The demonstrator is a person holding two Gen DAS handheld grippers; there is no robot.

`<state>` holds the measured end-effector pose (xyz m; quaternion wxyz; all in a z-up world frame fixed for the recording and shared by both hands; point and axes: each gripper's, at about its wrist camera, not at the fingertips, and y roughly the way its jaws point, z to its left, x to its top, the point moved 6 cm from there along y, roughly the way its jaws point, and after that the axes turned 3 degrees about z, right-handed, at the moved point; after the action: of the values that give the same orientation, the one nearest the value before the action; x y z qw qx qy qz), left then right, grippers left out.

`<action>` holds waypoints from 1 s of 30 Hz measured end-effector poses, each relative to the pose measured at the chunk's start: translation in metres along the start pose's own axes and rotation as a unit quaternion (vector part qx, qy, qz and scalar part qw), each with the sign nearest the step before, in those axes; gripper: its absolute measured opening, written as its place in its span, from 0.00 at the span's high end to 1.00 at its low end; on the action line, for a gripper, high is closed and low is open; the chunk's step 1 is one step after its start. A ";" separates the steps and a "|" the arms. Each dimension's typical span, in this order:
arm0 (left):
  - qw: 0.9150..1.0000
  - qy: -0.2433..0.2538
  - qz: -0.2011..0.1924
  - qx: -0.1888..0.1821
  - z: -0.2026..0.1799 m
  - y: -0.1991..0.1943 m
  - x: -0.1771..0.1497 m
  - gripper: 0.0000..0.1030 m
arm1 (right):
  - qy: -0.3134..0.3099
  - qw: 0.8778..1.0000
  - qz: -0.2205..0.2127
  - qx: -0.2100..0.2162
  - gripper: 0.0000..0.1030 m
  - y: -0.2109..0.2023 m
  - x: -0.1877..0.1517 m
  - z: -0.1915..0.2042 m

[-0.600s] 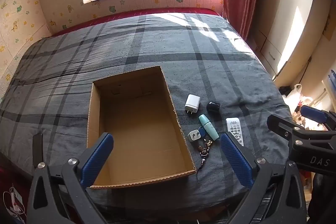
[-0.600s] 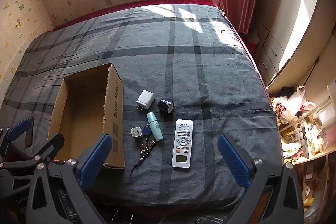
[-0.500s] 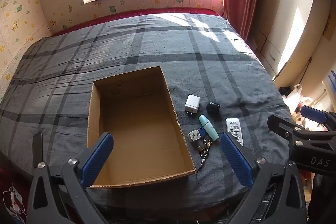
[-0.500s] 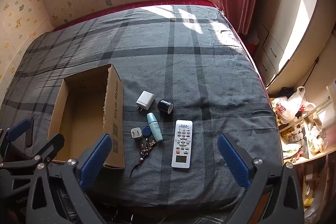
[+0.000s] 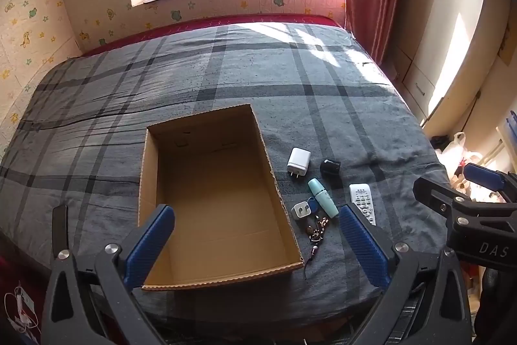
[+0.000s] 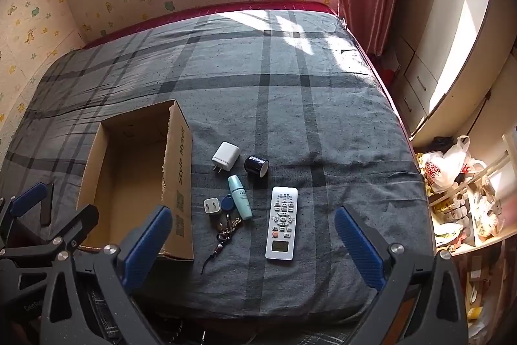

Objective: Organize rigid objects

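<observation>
In the left wrist view, I see my left claw wide open, with nothing between its two blue pads. It hangs above the near end of one cardboard box, which lies open and empty on the bed with the grey checked cover. To the right of the box, I count six small things close together on the cover: one white charger, one dark small jar lying on its side, one mint green bottle, one small grey plug, one bunch of keys with a blue tag, and one white remote control, partly hidden behind my right pad. At the right edge I see the right claw from the side.

In the right wrist view, my right claw is also fully open and grips nothing. It hangs above the near edge of the bed, and the same six things lie in front of it. The remote control lies alone at the right, apart from the others. The bottle touches the blue tag of the keys, and the grey plug lies just beside them. The charger and the jar lie farther back, side by side. The box stands at the left, with printed letters on its side wall.
</observation>
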<state>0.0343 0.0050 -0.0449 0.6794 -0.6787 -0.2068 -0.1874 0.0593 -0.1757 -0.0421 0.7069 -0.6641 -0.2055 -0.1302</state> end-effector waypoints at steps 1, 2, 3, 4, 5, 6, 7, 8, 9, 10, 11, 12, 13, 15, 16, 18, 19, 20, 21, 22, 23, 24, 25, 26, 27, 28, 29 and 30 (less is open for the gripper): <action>1.000 -0.001 -0.001 0.001 0.000 -0.001 -0.001 0.00 | 0.000 1.000 -0.001 0.001 0.00 -0.001 0.000 0.000; 1.000 -0.002 -0.002 0.001 0.000 -0.002 -0.001 0.00 | -0.001 1.000 -0.003 0.001 0.00 -0.002 -0.001 0.001; 1.000 -0.002 -0.002 0.000 0.000 -0.002 -0.001 0.00 | 0.000 1.000 -0.003 0.002 0.00 -0.002 -0.002 0.001; 1.000 -0.002 -0.003 0.001 0.001 -0.002 -0.001 0.00 | 0.000 1.000 -0.003 0.003 0.00 -0.002 -0.001 0.001; 1.000 -0.002 -0.004 0.001 0.001 -0.003 -0.001 0.00 | -0.001 1.000 -0.004 0.003 0.00 -0.002 -0.001 0.001; 1.000 -0.001 -0.004 0.001 0.001 -0.003 0.000 0.00 | 0.000 1.000 -0.004 0.003 0.00 -0.002 -0.001 0.000; 1.000 -0.001 -0.004 0.001 0.001 -0.003 0.000 0.00 | 0.000 1.000 -0.004 0.003 0.00 -0.002 -0.001 0.000; 1.000 -0.001 -0.004 0.000 0.001 -0.003 0.000 0.00 | 0.000 1.000 -0.004 0.003 0.00 -0.002 -0.001 0.000; 1.000 -0.001 -0.004 0.000 0.001 -0.003 0.000 0.00 | 0.000 1.000 -0.005 0.003 0.00 -0.002 -0.001 0.000; 1.000 -0.001 -0.004 0.000 0.001 -0.003 0.000 0.00 | 0.001 1.000 -0.005 0.002 0.00 -0.002 -0.001 0.000; 1.000 -0.001 -0.004 0.000 0.001 -0.003 0.000 0.00 | 0.001 1.000 -0.005 0.002 0.00 -0.002 0.000 0.000; 1.000 -0.002 -0.004 0.000 0.001 -0.003 0.000 0.00 | 0.001 1.000 -0.005 0.002 0.00 -0.002 0.000 0.000; 1.000 -0.001 -0.003 0.000 0.000 -0.003 0.001 0.00 | 0.001 1.000 -0.005 0.002 0.00 -0.003 0.000 0.000; 1.000 -0.002 -0.003 0.000 0.001 -0.003 0.000 0.00 | 0.001 1.000 -0.005 0.002 0.00 -0.003 0.000 0.000; 1.000 -0.003 -0.003 -0.001 0.001 -0.003 0.001 0.00 | 0.001 1.000 -0.006 0.002 0.00 -0.003 0.000 0.000; 1.000 -0.005 -0.004 -0.001 0.002 -0.003 0.000 0.00 | 0.001 1.000 -0.006 0.002 0.00 -0.003 0.000 0.001; 1.000 -0.004 -0.005 0.000 0.002 -0.003 0.000 0.00 | 0.000 1.000 -0.007 0.002 0.00 -0.003 0.000 0.001; 1.000 -0.004 -0.006 0.000 0.002 -0.004 0.000 0.00 | -0.001 1.000 -0.007 0.002 0.00 -0.004 0.000 0.001; 1.000 -0.004 -0.006 0.000 0.002 -0.004 0.000 0.00 | -0.002 1.000 -0.008 0.002 0.00 -0.005 0.000 0.002; 1.000 -0.004 -0.006 0.000 0.002 -0.004 0.000 0.00 | -0.004 1.000 -0.009 0.002 0.00 -0.006 0.001 0.003; 1.000 -0.004 -0.006 -0.001 0.002 -0.004 0.000 0.00 | -0.005 1.000 -0.009 0.002 0.00 -0.006 0.000 0.004; 1.000 -0.004 -0.006 -0.001 0.002 -0.004 0.000 0.00 | -0.006 1.000 -0.010 0.001 0.00 -0.006 0.001 0.004; 1.000 -0.004 -0.006 -0.001 0.002 -0.004 -0.001 0.00 | -0.006 1.000 -0.011 0.001 0.00 -0.007 0.001 0.005; 1.000 -0.004 -0.006 -0.001 0.002 -0.004 -0.001 0.00 | -0.006 1.000 -0.011 0.000 0.00 -0.007 0.001 0.005; 1.000 -0.004 -0.006 -0.002 0.002 -0.004 -0.001 0.00 | -0.006 1.000 -0.012 0.000 0.00 -0.007 0.001 0.005; 1.000 -0.004 -0.005 -0.002 0.001 -0.003 -0.001 0.00 | -0.005 1.000 -0.012 0.000 0.00 -0.007 0.001 0.005; 1.000 -0.003 -0.005 -0.002 0.001 -0.003 -0.001 0.00 | -0.006 1.000 -0.012 0.000 0.00 -0.007 0.001 0.005; 1.000 -0.002 -0.005 -0.002 0.001 -0.003 -0.002 0.00 | -0.006 1.000 -0.013 -0.001 0.00 -0.007 0.001 0.005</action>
<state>0.0310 0.0061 -0.0430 0.6766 -0.6792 -0.2118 -0.1898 0.0564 -0.1711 -0.0347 0.7032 -0.6629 -0.2184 -0.1353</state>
